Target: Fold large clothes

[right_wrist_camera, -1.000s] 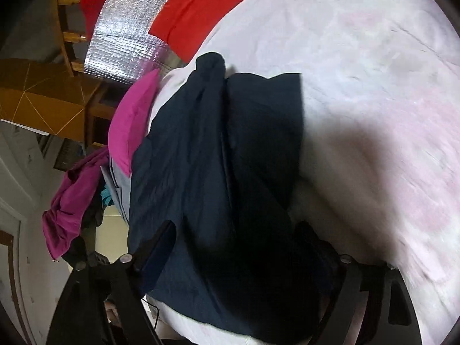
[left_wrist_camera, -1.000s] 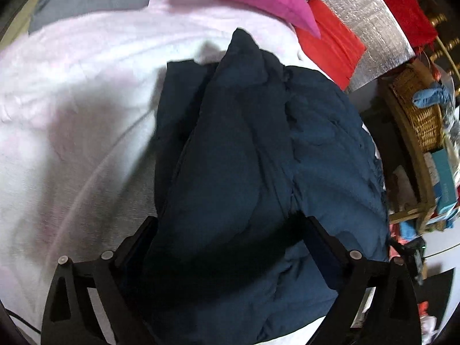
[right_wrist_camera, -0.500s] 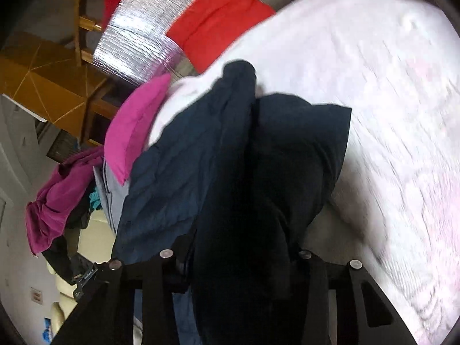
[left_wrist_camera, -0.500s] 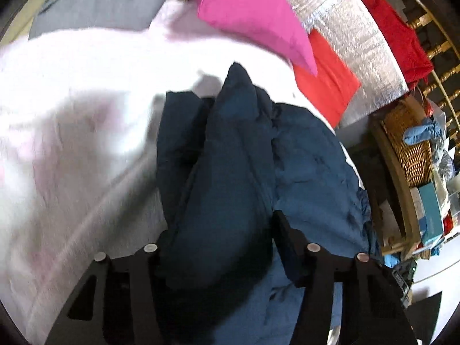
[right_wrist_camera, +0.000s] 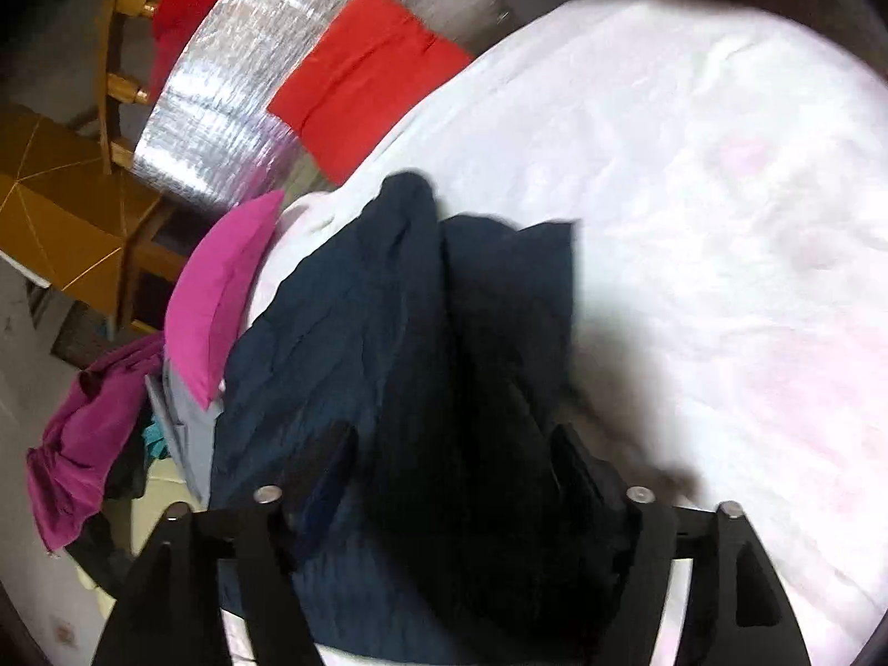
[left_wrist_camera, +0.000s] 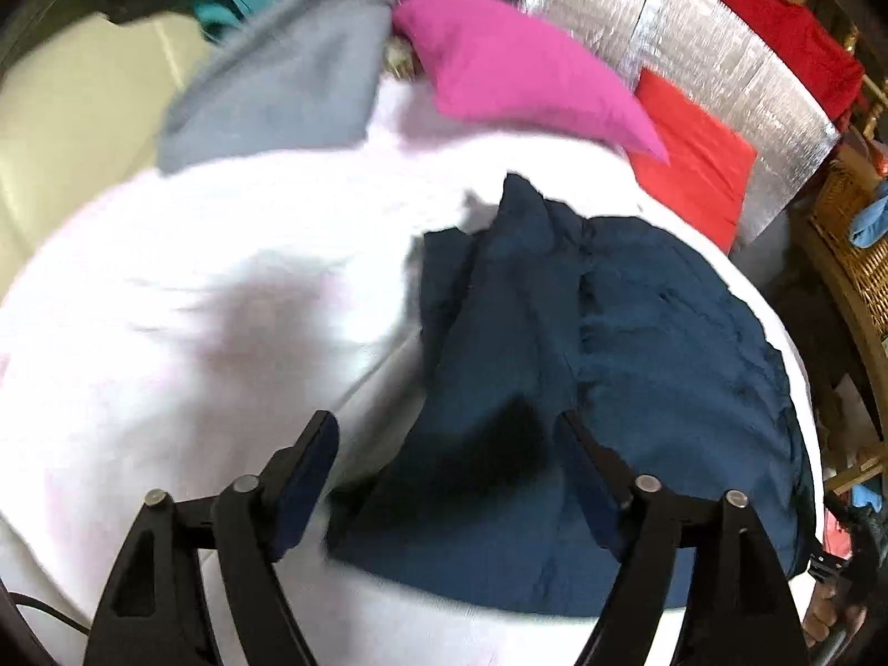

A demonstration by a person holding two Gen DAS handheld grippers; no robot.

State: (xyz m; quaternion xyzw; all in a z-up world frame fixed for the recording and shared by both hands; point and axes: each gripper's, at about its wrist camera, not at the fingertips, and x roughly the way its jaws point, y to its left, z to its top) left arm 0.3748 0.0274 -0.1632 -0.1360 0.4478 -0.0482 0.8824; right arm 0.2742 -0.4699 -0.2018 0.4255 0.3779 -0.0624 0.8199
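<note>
Nearest in the left wrist view, the left gripper has its jaws spread wide and opening, with the near edge of the navy garment lying below and between them but not pinched; neither pad presses on the cloth. In the right wrist view the right gripper is likewise released and opening, its 2 fingers standing either side of a dark fold of the garment without squeezing it. The garment lies in a rumpled, partly folded heap on the white sheet of the bed, with 1 narrow end bunched up into a peak at the far side and its broader part spreading toward the bed's edge. Shadows of the grippers fall on the sheet just beside it. Beyond the garment, a pink pillow rests at the far edge of the sheet, and a grey cloth lies beside it, touching it. Farther back, a red cloth lies on a silver foil panel that leans behind the bed. To one side stands a wicker basket, and in the right wrist view a purple garment hangs off the bed's far corner near a wooden chair.
</note>
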